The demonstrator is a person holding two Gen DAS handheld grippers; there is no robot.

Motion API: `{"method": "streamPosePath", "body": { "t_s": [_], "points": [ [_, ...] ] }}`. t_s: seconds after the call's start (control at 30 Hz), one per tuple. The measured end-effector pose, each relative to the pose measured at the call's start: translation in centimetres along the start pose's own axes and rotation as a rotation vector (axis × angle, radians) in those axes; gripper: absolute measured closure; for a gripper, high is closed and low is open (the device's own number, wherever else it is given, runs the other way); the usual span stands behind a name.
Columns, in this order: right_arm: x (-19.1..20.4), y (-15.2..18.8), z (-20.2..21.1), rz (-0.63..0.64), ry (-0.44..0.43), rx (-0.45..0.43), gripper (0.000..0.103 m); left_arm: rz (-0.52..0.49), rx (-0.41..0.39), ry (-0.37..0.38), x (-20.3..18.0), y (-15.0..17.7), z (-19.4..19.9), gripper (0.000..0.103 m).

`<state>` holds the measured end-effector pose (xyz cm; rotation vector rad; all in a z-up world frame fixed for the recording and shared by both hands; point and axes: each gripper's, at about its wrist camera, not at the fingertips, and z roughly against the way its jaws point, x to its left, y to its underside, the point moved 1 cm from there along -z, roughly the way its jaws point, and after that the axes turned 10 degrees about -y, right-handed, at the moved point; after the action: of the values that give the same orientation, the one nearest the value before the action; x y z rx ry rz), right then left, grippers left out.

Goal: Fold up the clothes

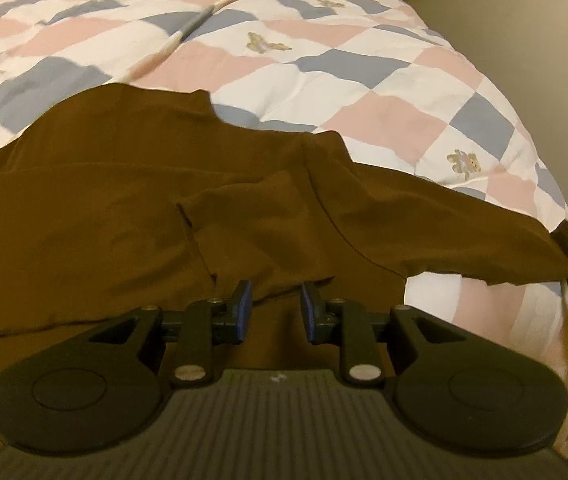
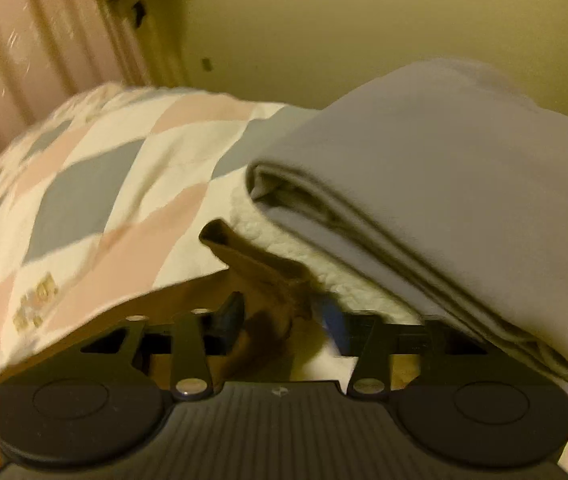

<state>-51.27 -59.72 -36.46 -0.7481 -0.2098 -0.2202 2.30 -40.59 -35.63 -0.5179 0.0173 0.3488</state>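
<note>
Brown garment (image 1: 143, 208) spread on a checked quilt (image 1: 364, 64), one end pinched.

It lies just ahead of and beneath the left claw (image 1: 275, 307), whose pads stand slightly apart on nothing. The right claw (image 2: 279, 312) is pressed together on a brown fold, with a folded grey blanket (image 2: 444, 168) just beyond it to the right. A yellowish wall (image 2: 324, 20) stands behind.

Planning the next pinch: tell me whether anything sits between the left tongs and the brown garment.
Nothing visible does. The left tongs sit right over the brown garment, pads slightly apart with the cloth edge directly ahead.
</note>
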Motion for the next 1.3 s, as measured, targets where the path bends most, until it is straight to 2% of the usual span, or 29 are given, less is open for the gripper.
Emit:
{"method": "streamPosePath", "body": {
  "t_s": [0.1,0.2,0.27,0.37,0.5,0.63,0.77,0.83,0.87,0.9,0.97,1.03,1.1,1.2,1.3],
  "points": [
    [1.4,-0.4,0.6,0.032,0.020,-0.020,0.098,0.011,-0.022,-0.022,1.5,0.0,1.6,0.081],
    [5.8,-0.7,2.9,0.137,0.018,-0.060,0.098,0.059,-0.034,-0.052,4.5,0.6,3.2,0.081],
    [10.5,-0.1,5.1,0.217,-0.046,-0.091,0.098,0.107,-0.034,-0.073,7.2,1.4,4.2,0.081],
    [19.4,2.5,8.4,0.326,-0.226,-0.111,0.098,0.184,-0.033,-0.097,11.6,2.9,5.8,0.081],
    [32.7,8.7,12.2,0.440,-0.520,-0.086,0.098,0.248,-0.035,-0.112,17.9,4.8,7.7,0.081],
    [44.9,16.8,14.1,0.514,-0.736,-0.002,0.098,0.297,-0.030,-0.134,25.0,6.6,9.3,0.081],
    [54.7,26.1,14.7,0.627,-0.855,0.102,0.098,0.308,-0.030,-0.163,31.4,7.9,9.7,0.081],
    [57.7,30.6,14.4,0.683,-0.864,0.167,0.098,0.309,-0.014,-0.170,34.2,8.4,9.1,0.081],
    [59.0,32.9,14.0,0.709,-0.863,0.228,0.093,0.316,-0.003,-0.164,35.2,8.6,8.6,0.081],
    [59.9,35.0,13.4,0.729,-0.849,0.297,0.080,0.326,0.007,-0.156,36.1,8.7,8.1,0.081],
    [60.8,38.2,12.2,0.769,-0.801,0.425,0.066,0.356,0.009,-0.111,37.3,8.6,7.3,0.080],
    [59.9,39.3,12.7,0.775,-0.779,0.443,0.064,0.386,-0.008,-0.052,37.6,7.9,6.4,0.074],
    [58.0,39.1,13.2,0.752,-0.755,0.438,0.053,0.418,-0.020,0.014,37.3,6.6,5.3,0.071],
    [54.5,37.1,13.3,0.689,-0.678,0.428,0.053,0.437,-0.032,0.094,35.9,4.0,3.2,0.070],
    [51.0,34.5,11.9,0.605,-0.578,0.429,0.053,0.397,-0.052,0.121,34.0,1.6,1.2,0.070]
  ]
}}
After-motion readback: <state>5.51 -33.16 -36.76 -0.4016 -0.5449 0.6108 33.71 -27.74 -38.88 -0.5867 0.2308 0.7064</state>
